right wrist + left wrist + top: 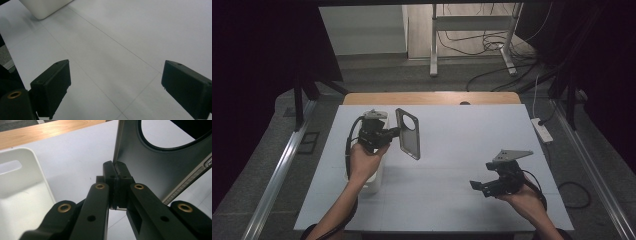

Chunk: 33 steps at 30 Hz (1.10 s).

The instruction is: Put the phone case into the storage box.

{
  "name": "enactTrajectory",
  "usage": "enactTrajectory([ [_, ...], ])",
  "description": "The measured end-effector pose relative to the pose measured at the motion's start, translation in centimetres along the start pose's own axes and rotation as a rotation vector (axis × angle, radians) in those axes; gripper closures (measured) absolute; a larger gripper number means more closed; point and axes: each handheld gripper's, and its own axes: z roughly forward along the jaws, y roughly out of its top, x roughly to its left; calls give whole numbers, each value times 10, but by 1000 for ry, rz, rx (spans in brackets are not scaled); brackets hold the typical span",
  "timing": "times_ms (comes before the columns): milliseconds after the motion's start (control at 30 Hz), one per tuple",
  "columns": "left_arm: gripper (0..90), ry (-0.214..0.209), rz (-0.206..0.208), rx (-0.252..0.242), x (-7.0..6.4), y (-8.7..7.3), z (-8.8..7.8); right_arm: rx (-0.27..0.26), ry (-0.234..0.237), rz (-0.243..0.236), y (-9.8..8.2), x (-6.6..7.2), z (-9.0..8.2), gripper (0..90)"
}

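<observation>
High view: a dark phone case (408, 133) hangs upright above the white table (452, 150), pinched at its edge by the left gripper (393, 132). It looks light, thin and flexible; an edge grip suits. The right gripper (478, 187) hovers wide open, empty, beside a white bin (22, 195).

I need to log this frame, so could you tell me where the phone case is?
In the high view, the phone case is held upright above the table's left half, clamped at its edge by the left gripper, beside the white bin.

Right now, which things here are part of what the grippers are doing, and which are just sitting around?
In use:
phone case, clamped in the left gripper
white bin beside it, probably
right gripper, open and empty

Lying about:
power strip
floor cables
</observation>
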Motion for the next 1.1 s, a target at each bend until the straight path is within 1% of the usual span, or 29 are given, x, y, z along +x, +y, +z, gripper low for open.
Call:
enactTrajectory([
  [100, 894, 8, -1, -3, 2, 3, -2, 4, -9, 1, -2, -1, -1, 67],
  [133, 894, 12, -2, -4, 3, 5, -3, 13, -22, -4, -4, -1, -2, 51],
  [233, 894, 18, -2, -2, 4, 7, -4, 20, -28, -5, -6, -1, -3, 44],
  [500, 894, 36, -10, -2, 13, 13, -10, 13, -49, 22, -17, -5, -13, 25],
  [633, 894, 50, -13, 1, 16, 17, -13, 21, -51, 32, -22, -8, -15, 25],
  [800, 894, 68, -32, -4, 24, 20, -18, 16, -58, 45, -24, -11, -18, 12],
  [967, 894, 90, -42, -4, 31, 21, -23, 20, -69, 39, -25, -12, -18, 0],
  [1100, 895, 99, -51, -7, 36, 21, -27, 13, -80, 53, -28, -13, -22, 0],
])
